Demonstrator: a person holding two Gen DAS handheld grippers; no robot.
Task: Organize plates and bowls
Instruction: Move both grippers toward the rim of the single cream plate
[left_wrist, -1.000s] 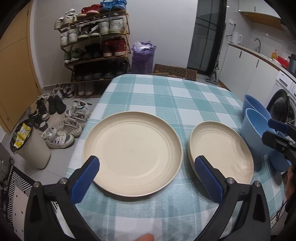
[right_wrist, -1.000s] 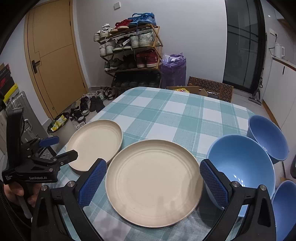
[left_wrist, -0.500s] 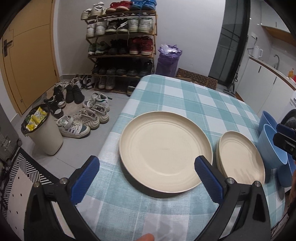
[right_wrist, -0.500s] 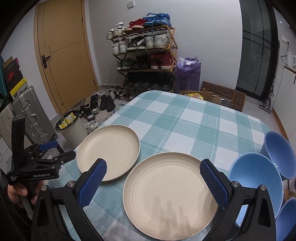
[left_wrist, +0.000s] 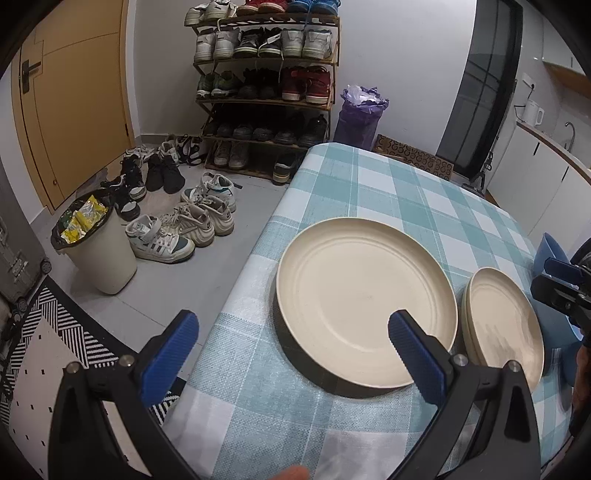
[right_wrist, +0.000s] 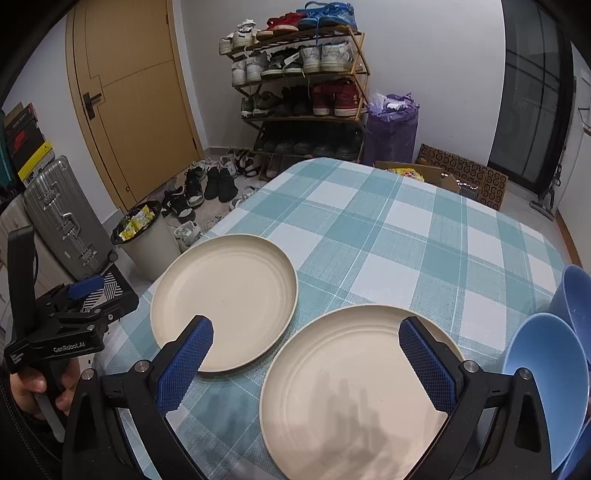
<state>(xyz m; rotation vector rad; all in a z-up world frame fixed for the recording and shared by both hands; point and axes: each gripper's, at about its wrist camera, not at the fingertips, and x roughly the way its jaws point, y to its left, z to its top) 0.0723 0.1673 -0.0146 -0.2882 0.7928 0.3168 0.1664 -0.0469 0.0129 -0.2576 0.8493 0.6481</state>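
Two cream plates are lying side by side on the checked table (right_wrist: 388, 229), close together; whether their rims are touching cannot be told. The left plate (left_wrist: 365, 299) is sitting near the table's left edge, and the right plate (right_wrist: 362, 391) is lying just beside it. In the left wrist view the right plate (left_wrist: 502, 325) seems to be showing a second rim under it, perhaps a stack, though the fisheye edge is blurring it.

The left gripper (left_wrist: 291, 354) is hovering over the table's near left edge with its jaws spread wide and holding nothing; one blue pad is hanging over the floor side, the other over the left plate's near rim. It also shows in the right wrist view (right_wrist: 79, 295), gripped by a hand (right_wrist: 35, 387).

The right gripper (right_wrist: 306, 363) is hovering above the right plate, jaws likewise wide apart and empty.

Two blue bowls are standing at the table's right: the near bowl (right_wrist: 546, 384) just beside the right plate, the far bowl (right_wrist: 576, 299) behind it.
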